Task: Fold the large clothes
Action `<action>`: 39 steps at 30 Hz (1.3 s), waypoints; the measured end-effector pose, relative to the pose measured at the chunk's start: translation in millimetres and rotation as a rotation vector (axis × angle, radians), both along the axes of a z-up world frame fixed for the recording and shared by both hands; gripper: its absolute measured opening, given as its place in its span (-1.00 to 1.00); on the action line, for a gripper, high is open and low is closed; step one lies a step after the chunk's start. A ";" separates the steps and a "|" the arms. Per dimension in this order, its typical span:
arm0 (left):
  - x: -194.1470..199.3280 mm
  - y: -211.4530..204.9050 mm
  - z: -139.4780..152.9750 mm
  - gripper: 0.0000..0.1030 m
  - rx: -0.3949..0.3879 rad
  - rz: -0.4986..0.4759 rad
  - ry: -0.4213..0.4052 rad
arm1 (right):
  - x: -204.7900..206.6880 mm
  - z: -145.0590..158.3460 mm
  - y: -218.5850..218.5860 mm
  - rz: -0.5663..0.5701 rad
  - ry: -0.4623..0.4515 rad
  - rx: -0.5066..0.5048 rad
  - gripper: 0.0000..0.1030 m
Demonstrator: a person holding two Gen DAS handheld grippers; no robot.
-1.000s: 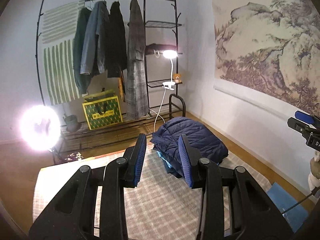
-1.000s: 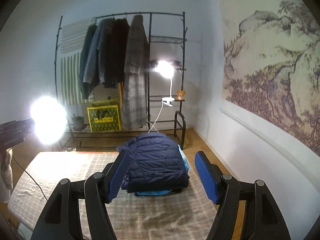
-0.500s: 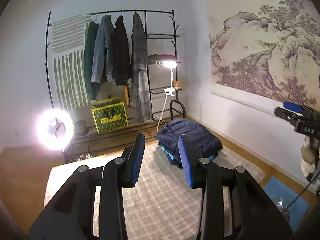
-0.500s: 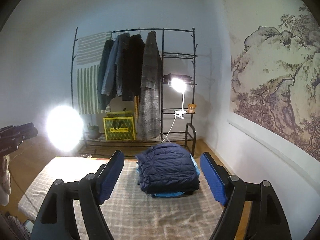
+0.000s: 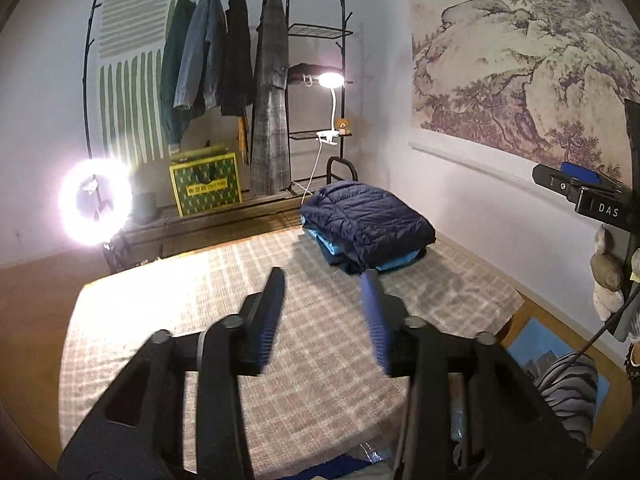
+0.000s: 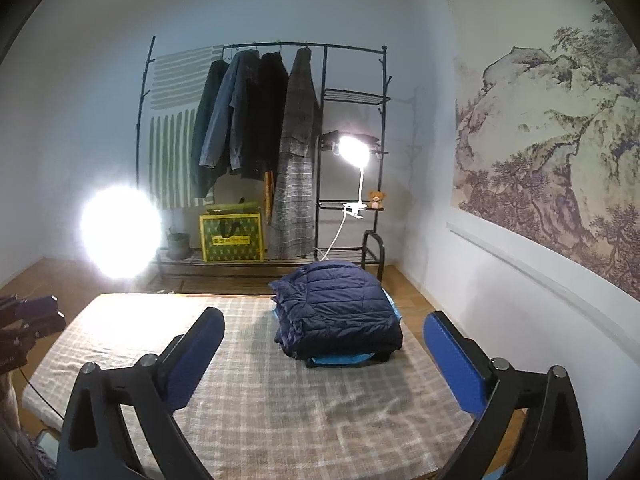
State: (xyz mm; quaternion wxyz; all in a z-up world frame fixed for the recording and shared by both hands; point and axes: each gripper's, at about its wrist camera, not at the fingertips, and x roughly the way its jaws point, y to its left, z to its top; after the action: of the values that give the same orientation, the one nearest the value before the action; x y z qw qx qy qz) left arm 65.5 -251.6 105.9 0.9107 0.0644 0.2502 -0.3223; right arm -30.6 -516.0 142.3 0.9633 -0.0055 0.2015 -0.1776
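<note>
Well above the checked bedcover [image 6: 256,392], both empty: left gripper [image 5: 326,292] parted moderately, right gripper [image 6: 324,344] spread wide. Folded navy puffer jacket [image 6: 336,312] atop blue clothes [image 6: 340,359], far right corner, clear of both.

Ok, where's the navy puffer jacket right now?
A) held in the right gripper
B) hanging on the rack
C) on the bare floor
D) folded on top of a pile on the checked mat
D: the navy jacket lies folded atop blue clothes on the mat; both grippers are open and empty.
</note>
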 end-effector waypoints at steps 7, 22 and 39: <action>26.1 -4.2 -31.5 0.34 0.004 0.034 0.017 | 34.1 -30.1 4.1 -0.028 0.018 -0.020 0.99; 89.1 -9.3 -91.4 0.89 0.027 0.078 0.035 | 119.0 -122.8 -12.1 -0.062 0.113 0.032 0.99; 121.0 -9.8 -123.9 1.00 0.105 0.199 0.098 | 149.2 -167.3 -11.8 -0.046 0.186 0.065 0.99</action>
State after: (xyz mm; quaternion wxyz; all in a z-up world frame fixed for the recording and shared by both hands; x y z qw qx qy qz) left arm 186.5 -261.4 -18.0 0.9203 0.0711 0.3161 -0.2193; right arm 118.6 -527.8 -25.0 0.9357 0.0137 0.2959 -0.1916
